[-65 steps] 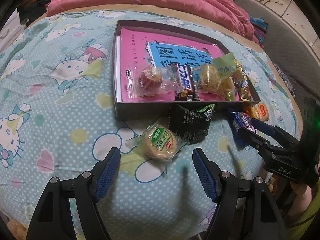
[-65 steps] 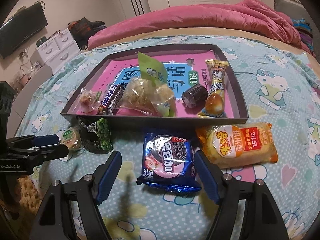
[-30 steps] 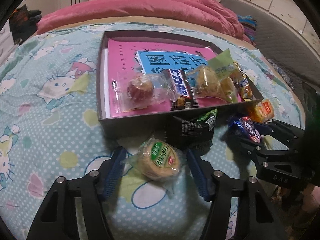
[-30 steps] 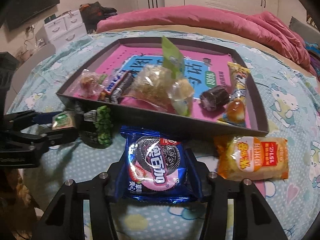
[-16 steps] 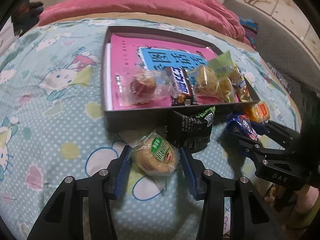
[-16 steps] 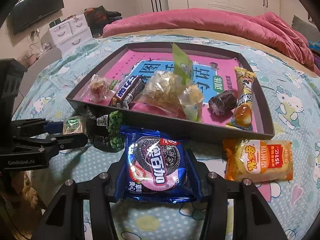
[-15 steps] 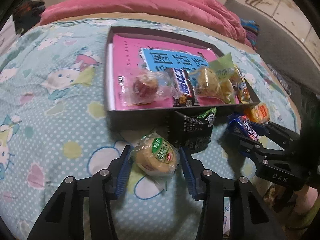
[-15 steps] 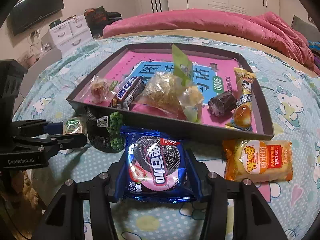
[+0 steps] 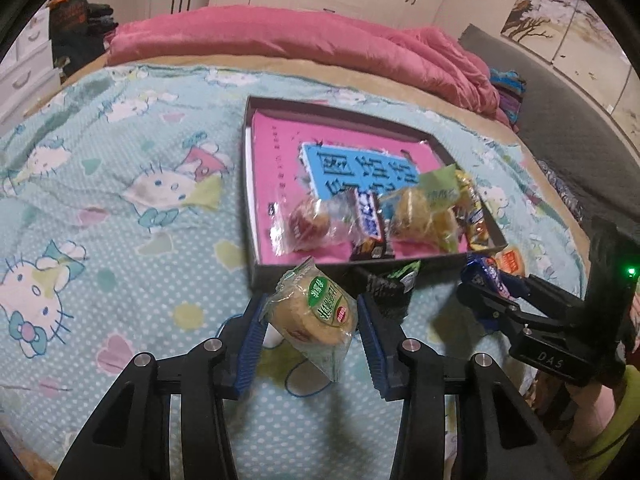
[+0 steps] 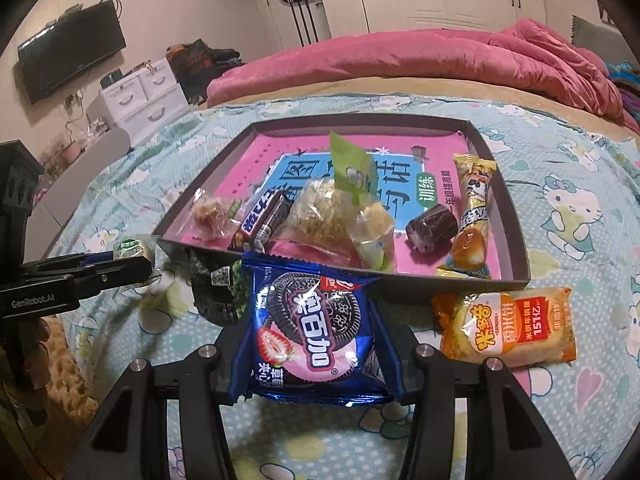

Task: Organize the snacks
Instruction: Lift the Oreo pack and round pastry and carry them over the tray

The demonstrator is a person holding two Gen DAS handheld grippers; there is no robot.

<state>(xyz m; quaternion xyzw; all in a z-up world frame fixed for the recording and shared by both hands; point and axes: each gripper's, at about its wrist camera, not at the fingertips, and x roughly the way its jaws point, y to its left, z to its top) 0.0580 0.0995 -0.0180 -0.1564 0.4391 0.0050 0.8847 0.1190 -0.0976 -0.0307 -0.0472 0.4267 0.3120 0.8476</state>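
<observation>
My left gripper (image 9: 310,308) is shut on a round pastry in a clear wrapper with a green label (image 9: 316,316), held a little above the bedspread in front of the tray. In the right wrist view my right gripper (image 10: 312,320) is shut on a blue cookie pack (image 10: 312,328), also lifted off the bed. The dark shallow tray (image 10: 516,216) with a pink and blue book inside holds several wrapped snacks. A black and green pea packet (image 10: 218,288) leans on the tray's near wall. An orange rice-cracker pack (image 10: 508,328) lies on the bed to the right.
A pink quilt (image 9: 320,48) lies bunched across the far side of the bed. White drawers (image 10: 136,96) and a wall television (image 10: 72,52) stand at the left. The cartoon-cat bedspread (image 9: 100,200) stretches left of the tray.
My left gripper closed on the round pastry and lifted it off the bedspread. My right gripper kept its hold on the blue cookie pack and barely moved.
</observation>
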